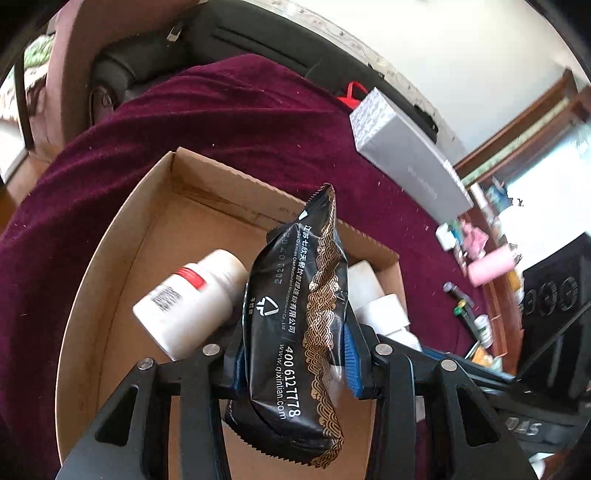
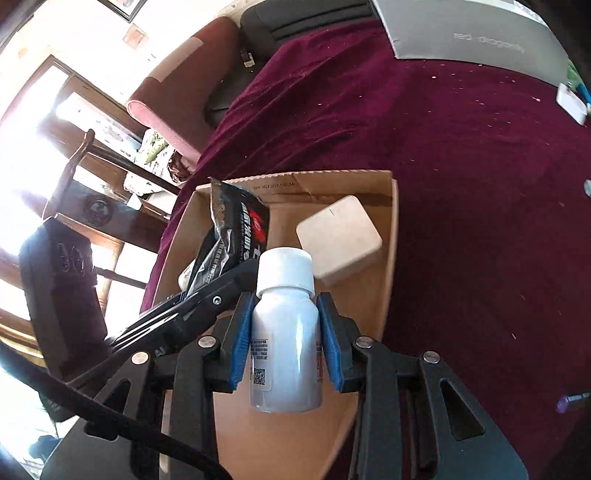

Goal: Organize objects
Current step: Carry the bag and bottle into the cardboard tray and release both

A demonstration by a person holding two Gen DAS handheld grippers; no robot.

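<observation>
My left gripper (image 1: 293, 354) is shut on a black snack packet (image 1: 295, 314) with gold trim and holds it above the open cardboard box (image 1: 122, 236). A white bottle with a red label (image 1: 192, 299) lies in the box left of the packet. My right gripper (image 2: 284, 328) is shut on a white bottle (image 2: 284, 332) with a white cap, upright over the same box (image 2: 388, 258). A white square block (image 2: 338, 240) lies in the box beyond the bottle. The packet (image 2: 229, 236) and the left gripper's arm show at the left in the right wrist view.
The box sits on a dark red cloth (image 1: 221, 122). A grey flat carton (image 1: 406, 158) lies at the far right, also in the right wrist view (image 2: 472, 33). Small items (image 1: 458, 291) lie on the cloth to the right. White boxes (image 1: 380, 306) sit in the box's right corner.
</observation>
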